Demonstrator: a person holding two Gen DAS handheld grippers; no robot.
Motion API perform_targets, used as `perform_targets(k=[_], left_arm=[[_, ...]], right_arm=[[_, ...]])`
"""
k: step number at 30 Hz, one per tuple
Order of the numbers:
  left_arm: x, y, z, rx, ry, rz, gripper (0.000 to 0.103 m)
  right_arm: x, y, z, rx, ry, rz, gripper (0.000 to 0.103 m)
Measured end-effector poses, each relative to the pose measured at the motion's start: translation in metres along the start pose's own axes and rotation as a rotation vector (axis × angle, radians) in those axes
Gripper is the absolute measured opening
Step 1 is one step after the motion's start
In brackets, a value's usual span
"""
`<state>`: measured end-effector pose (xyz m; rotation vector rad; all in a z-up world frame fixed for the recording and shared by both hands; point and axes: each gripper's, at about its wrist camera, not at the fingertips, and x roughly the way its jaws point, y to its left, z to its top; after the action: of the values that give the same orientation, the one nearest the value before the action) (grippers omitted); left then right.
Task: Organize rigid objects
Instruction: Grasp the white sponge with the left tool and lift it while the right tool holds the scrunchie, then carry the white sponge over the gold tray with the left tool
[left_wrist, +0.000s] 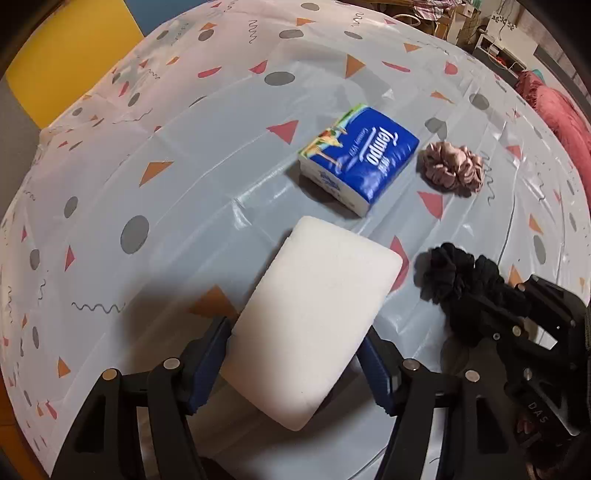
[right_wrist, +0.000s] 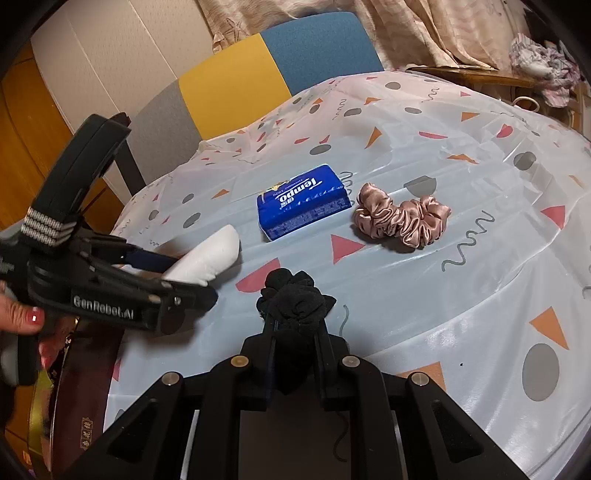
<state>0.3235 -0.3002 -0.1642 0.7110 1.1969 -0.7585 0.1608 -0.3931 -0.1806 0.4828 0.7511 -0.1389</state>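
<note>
Just past the left claw (left_wrist: 299, 354) a blue tissue pack (left_wrist: 360, 157) is lying flat, with a pink scrunchie (left_wrist: 452, 168) right of it, nothing touching. Everything's sitting on a shiny tablecloth (left_wrist: 147, 177) with triangles and dots; a yellow and blue chair (right_wrist: 273, 62) is standing behind the table. The white sponge (left_wrist: 314, 325) is sitting tilted between the left claw's blue pads, which look pressed against its sides. The right claw (right_wrist: 295, 325) is squeezed tight, pinching a black scrunchie (right_wrist: 295, 291).

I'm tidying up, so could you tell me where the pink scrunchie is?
The pink scrunchie lies on the tablecloth in the right wrist view, just right of the blue tissue pack and beyond the black scrunchie.
</note>
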Motion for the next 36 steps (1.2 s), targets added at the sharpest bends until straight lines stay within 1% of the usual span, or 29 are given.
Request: perform_targets(k=[4,7,8,9,11,12,17,23,25,26,28,30,31,36], left_arm=[[-0.005,-0.019,-0.006,0.011,-0.02,0.035,0.067],[-0.012,-0.028,-0.013,0.004,-0.028,0.044,0.065],[-0.013,-0.031,-0.015,0.006,-0.035,0.062,0.064],[-0.015,-0.034,-0.016,0.01,-0.043,0.084,0.06],[-0.025,-0.045,-0.025,0.012,-0.071,0.151,0.06],[-0.028,-0.048,-0.027,0.011,-0.087,0.173,0.06],[-0.05,-0.06,-0.038,-0.025,-0.162,0.229,0.06],[-0.079,-0.066,-0.052,-0.07,-0.218,0.227,0.06],[-0.09,-0.063,-0.058,-0.089,-0.237,0.212,0.06],[-0.089,-0.057,-0.055,-0.097,-0.242,0.206,0.06],[-0.096,-0.055,-0.062,-0.122,-0.255,0.19,0.06],[-0.1,-0.049,-0.068,-0.156,-0.276,0.157,0.06],[-0.105,-0.052,-0.076,-0.171,-0.283,0.148,0.06],[-0.12,-0.06,-0.105,-0.199,-0.313,0.154,0.06]], right_arm=[[0.0,-0.001,0.001,0.001,-0.002,-0.005,0.016],[-0.001,-0.001,0.0,0.002,-0.005,-0.01,0.016],[0.0,-0.001,0.0,0.001,-0.005,-0.011,0.016],[0.0,0.0,0.0,-0.001,-0.005,-0.013,0.016],[0.0,0.0,0.0,-0.004,-0.005,-0.017,0.016],[0.0,0.001,0.0,-0.007,-0.005,-0.02,0.016],[0.0,0.002,0.001,-0.016,-0.005,-0.03,0.016],[0.0,0.004,0.0,-0.028,-0.006,-0.045,0.016],[0.0,0.005,0.0,-0.035,-0.005,-0.053,0.016],[0.0,0.006,0.0,-0.038,-0.005,-0.055,0.016],[0.0,0.007,0.0,-0.042,-0.006,-0.061,0.016],[0.0,0.008,0.0,-0.048,-0.006,-0.068,0.016],[0.001,0.008,0.0,-0.051,-0.006,-0.071,0.016],[0.001,0.011,0.0,-0.068,-0.007,-0.093,0.016]])
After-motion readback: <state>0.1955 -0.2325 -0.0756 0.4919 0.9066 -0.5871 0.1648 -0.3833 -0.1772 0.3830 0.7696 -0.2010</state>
